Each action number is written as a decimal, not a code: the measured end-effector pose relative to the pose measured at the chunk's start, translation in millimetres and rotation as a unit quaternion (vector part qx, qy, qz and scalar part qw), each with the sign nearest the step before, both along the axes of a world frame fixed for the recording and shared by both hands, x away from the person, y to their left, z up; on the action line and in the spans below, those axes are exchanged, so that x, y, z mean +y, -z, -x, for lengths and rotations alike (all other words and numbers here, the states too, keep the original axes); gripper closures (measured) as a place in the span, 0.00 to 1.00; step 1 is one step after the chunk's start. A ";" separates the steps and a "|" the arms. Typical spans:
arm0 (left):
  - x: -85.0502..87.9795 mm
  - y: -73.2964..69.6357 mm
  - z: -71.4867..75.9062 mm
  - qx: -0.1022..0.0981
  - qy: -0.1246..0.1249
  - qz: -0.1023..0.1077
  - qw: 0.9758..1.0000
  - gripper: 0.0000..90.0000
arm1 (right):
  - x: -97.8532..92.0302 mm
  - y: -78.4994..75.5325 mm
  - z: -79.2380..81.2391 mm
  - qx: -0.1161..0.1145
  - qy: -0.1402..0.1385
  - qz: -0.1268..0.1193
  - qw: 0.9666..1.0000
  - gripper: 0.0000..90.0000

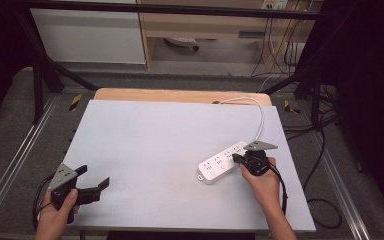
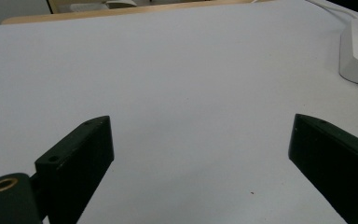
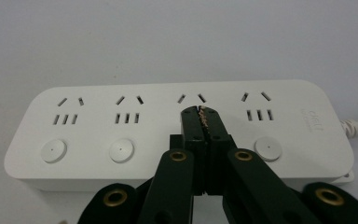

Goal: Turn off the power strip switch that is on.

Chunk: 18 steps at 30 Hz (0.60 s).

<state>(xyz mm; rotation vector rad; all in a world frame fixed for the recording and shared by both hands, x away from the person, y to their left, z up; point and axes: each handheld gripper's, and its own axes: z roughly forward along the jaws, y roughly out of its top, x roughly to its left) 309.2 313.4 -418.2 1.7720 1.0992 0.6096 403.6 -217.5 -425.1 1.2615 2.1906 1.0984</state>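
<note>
Pressing closed jaws down over the power strip [image 3: 177, 130], the right gripper [image 3: 200, 114] is seemingly working its third switch; releasing comes next. The left gripper [image 2: 200, 140], well left of it, is gaping empty.

A small grey brand mark is printed on the power strip [image 3: 177, 130] at one end, too faint to be read.
</note>
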 end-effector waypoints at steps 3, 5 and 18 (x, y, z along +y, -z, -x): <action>0.1 0.0 0.0 0.000 0.000 0.000 1.000 0.07 | 0.4 0.8 -0.1 0.000 -0.001 0.002 1.000 1.00; 0.2 0.0 0.0 0.000 0.000 0.001 1.000 0.07 | 0.9 1.2 -0.2 0.001 -0.001 0.002 1.000 1.00; 0.1 0.1 0.2 0.002 0.000 -0.002 1.000 0.07 | 2.7 3.8 -0.4 0.000 -0.002 0.005 1.000 1.00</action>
